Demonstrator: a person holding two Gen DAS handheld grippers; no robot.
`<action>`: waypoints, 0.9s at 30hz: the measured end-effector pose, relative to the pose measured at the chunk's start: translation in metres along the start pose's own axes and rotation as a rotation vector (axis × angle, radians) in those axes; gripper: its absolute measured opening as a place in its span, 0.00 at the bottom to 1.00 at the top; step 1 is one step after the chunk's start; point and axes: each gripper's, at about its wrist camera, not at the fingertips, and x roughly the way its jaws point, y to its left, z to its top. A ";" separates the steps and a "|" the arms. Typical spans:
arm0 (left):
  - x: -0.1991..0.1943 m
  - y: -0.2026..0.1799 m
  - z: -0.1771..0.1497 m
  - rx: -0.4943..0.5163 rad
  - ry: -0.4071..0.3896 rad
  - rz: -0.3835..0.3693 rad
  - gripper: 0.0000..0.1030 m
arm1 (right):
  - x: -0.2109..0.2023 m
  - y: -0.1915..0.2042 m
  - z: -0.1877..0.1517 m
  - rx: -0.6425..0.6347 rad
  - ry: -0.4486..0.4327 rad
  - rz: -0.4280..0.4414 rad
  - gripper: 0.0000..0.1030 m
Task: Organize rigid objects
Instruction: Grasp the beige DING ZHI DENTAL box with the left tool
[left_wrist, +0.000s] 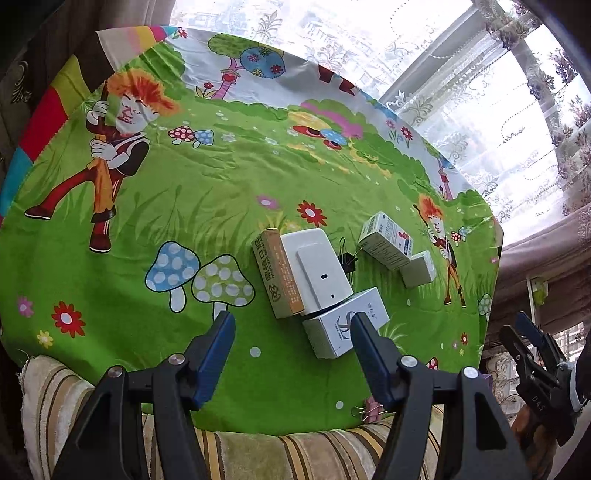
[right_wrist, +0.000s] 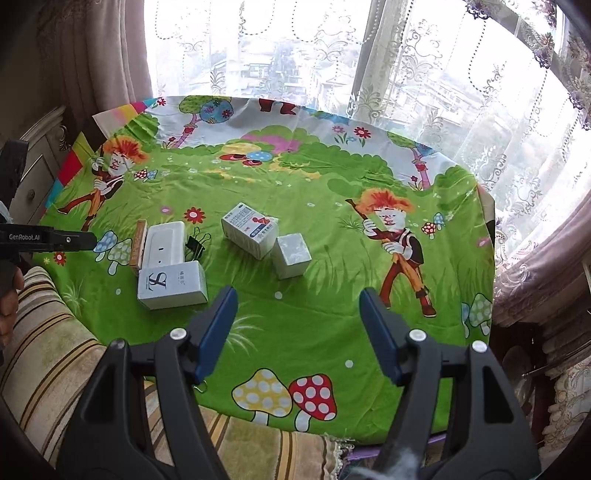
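Several small boxes lie on the green cartoon tablecloth (left_wrist: 184, 192). An orange-edged box (left_wrist: 277, 273), a flat white plastic device (left_wrist: 319, 273) and a white logo box (left_wrist: 345, 326) sit packed together, with a black binder clip (left_wrist: 347, 258) beside them. A printed white box (right_wrist: 251, 230) and a small plain white box (right_wrist: 291, 254) lie further right. My left gripper (left_wrist: 291, 321) hovers open above the near side of the cluster, with nothing between its pads. My right gripper (right_wrist: 298, 295) is open and empty over bare cloth, nearer than the two right-hand boxes.
A striped cushion (left_wrist: 258, 454) runs along the table's near edge, where a gold binder clip (left_wrist: 365, 410) clamps the cloth. Lace curtains (right_wrist: 443, 92) and a window stand behind the table. A cabinet (right_wrist: 37, 177) is at the left.
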 end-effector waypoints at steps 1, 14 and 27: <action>0.008 -0.001 0.004 -0.008 0.011 0.004 0.64 | 0.009 -0.001 0.004 -0.007 0.007 0.005 0.69; 0.076 0.013 0.017 -0.023 0.097 0.079 0.56 | 0.107 -0.020 0.018 0.007 0.136 0.046 0.70; 0.054 0.032 0.001 -0.064 0.067 0.017 0.20 | 0.149 0.010 0.023 -0.031 0.153 0.120 0.69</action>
